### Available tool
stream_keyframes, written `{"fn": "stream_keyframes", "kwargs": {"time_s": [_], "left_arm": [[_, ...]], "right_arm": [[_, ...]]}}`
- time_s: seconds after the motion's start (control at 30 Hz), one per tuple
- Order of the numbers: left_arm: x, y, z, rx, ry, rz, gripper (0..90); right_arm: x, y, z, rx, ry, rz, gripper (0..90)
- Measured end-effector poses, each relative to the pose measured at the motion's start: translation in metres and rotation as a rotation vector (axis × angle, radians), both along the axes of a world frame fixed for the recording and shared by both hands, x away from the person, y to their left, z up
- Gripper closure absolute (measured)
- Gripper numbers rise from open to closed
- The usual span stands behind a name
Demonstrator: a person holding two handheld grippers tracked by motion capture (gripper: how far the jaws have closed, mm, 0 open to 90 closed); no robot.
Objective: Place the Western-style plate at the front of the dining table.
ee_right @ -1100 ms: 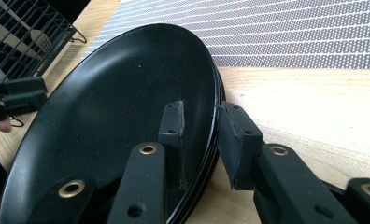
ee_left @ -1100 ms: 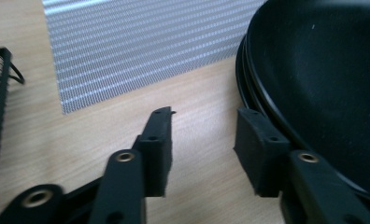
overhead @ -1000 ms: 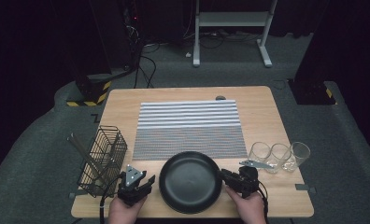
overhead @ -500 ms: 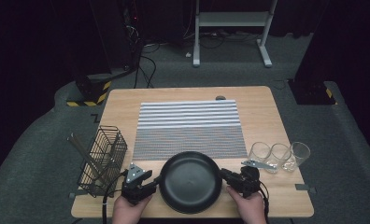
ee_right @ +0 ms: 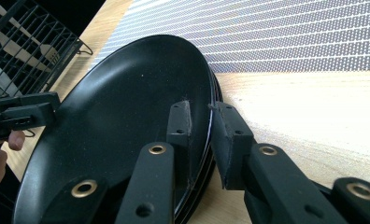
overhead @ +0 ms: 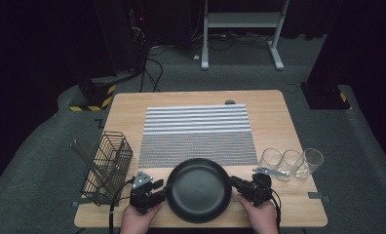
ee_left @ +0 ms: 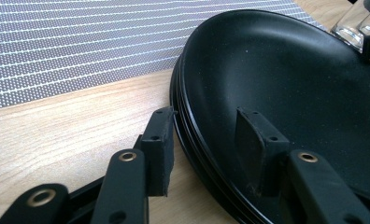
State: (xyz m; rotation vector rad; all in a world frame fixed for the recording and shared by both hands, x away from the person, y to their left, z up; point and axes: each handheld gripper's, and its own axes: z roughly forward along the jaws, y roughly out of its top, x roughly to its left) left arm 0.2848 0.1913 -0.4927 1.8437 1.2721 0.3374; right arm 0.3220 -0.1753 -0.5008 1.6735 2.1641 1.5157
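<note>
Wooden table [overhead: 123,109] is seen w/ striped mat [overhead: 198,134] at centre. Stack of black plates [overhead: 198,190] sits at near edge, just in front of mat, lying flat, round so no long axis; concave side faces up. Wire basket [overhead: 108,168] is at the left, three glasses [overhead: 291,163] at the right, both near the stack.

Left gripper [overhead: 158,192] is set astride the stack's left rim, one jaw outside, one inside the top plate; jaws are mid-width w/ a gap, not pressing; they have just been closing. Right gripper [overhead: 237,184] is pinched narrow on the right rim, pads on the stacked edges.

Vs earlier frames: stack is found at the same spot, hands unmoved, left jaw now reaching over the rim.

Plate count can't be made out exactly; near edges of the stack are cut off in both gripper views. Basket contents are only partly visible.
</note>
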Motion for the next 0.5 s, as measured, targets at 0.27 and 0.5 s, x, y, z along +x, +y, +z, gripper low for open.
{"fn": "stream_keyframes", "kwargs": {"time_s": [0.27,0.5], "left_arm": [[0.0001,-0.0030,-0.0029,0.003,0.019,-0.013,59.2],[-0.0002,-0.0032,-0.0051,-0.017,0.038,-0.020,59.9]], "right_arm": [[0.0000,-0.0004,0.0004,0.005,0.003,-0.001,76.2],[0.0001,-0.0017,0.0002,0.027,0.022,-0.005,76.0]]}}
